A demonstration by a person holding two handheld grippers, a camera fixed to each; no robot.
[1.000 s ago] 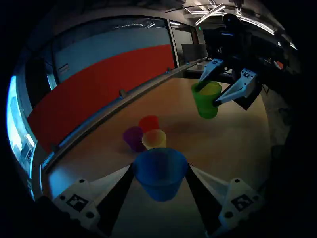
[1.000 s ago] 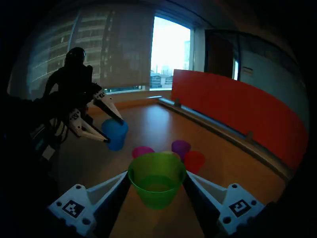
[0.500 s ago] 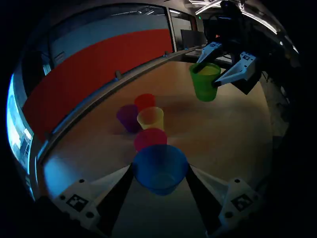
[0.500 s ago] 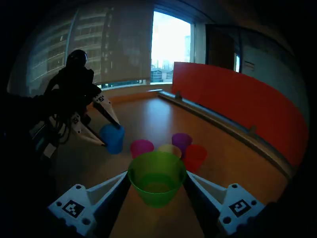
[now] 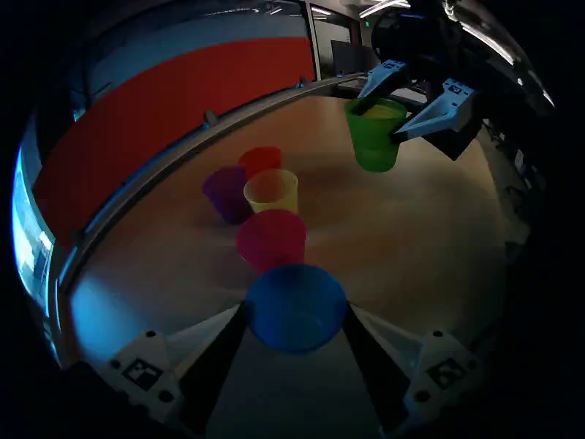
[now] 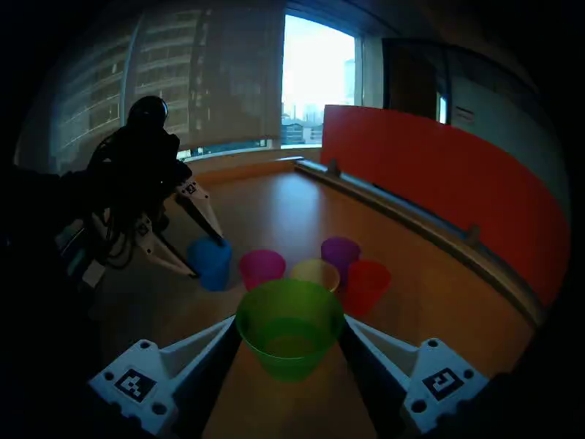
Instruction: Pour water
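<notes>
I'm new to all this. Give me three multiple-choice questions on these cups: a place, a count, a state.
1. In the left gripper view, the pink cup stands: A just beyond the blue cup B off the table C on the window sill
2. How many cups stand free on the table? A two B four C six
3. The right gripper is: A open B shut on the green cup C shut on a bottle
Answers: A, it sits directly behind the blue rim. B, pink plus yellow cup, purple cup, red cup. B, it clamps the cup from both sides.

Left tongs (image 5: pixel 294 313), right tongs (image 6: pixel 290 327), white with black inner pads (image 5: pixel 218 360); 2 square markers (image 6: pixel 138 384) each
</notes>
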